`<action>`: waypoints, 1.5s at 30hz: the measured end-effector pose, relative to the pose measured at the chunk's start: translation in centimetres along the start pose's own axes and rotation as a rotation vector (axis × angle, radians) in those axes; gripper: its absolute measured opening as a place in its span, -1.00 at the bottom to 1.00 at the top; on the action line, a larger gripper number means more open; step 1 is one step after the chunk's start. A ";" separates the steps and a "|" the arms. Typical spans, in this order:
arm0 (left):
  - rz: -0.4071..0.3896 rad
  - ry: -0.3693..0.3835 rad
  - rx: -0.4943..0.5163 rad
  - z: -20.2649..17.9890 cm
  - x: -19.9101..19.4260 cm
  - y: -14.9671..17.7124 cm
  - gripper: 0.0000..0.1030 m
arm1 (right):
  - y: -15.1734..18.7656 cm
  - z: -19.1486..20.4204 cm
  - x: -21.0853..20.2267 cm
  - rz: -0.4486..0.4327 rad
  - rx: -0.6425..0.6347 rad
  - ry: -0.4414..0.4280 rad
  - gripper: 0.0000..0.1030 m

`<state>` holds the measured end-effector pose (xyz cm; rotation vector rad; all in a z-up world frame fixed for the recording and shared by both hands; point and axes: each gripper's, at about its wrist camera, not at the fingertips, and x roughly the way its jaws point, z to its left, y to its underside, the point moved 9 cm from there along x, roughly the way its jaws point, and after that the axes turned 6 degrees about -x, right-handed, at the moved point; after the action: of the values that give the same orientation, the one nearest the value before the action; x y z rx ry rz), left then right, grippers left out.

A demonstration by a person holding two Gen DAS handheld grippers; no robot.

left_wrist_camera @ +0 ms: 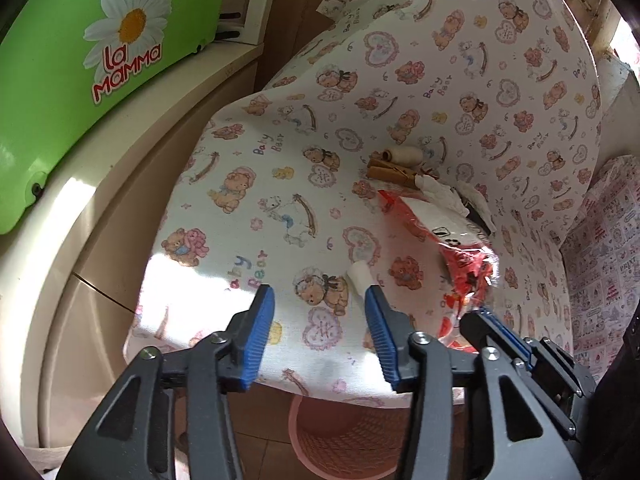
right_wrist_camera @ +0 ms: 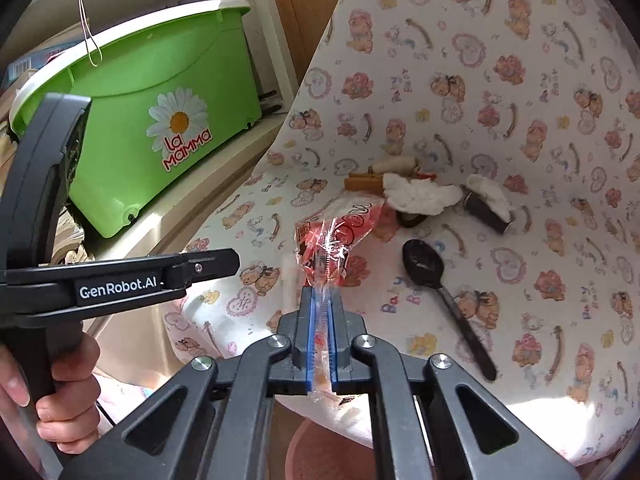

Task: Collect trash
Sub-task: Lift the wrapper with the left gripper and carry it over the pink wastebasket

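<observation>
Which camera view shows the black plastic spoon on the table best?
The right wrist view: the black spoon lies there whole, bowl to handle, on the bear-print tablecloth, right of the red wrapper. In the left wrist view I cannot find it.

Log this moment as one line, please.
right tongs: shut on red wrapper | left tongs: open, empty | pink basket: below table edge | black spoon: untouched
</observation>
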<state>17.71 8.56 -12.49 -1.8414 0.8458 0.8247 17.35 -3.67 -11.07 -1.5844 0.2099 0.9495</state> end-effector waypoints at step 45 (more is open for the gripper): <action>-0.039 0.048 0.161 -6.7 -3.4 11.2 -0.84 | 13.4 0.0 -14.2 0.104 0.013 -0.024 -0.90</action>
<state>7.92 -0.67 -12.45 -1.7356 0.8783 0.6710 -0.05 -12.41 -11.55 -1.5613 0.2843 1.0449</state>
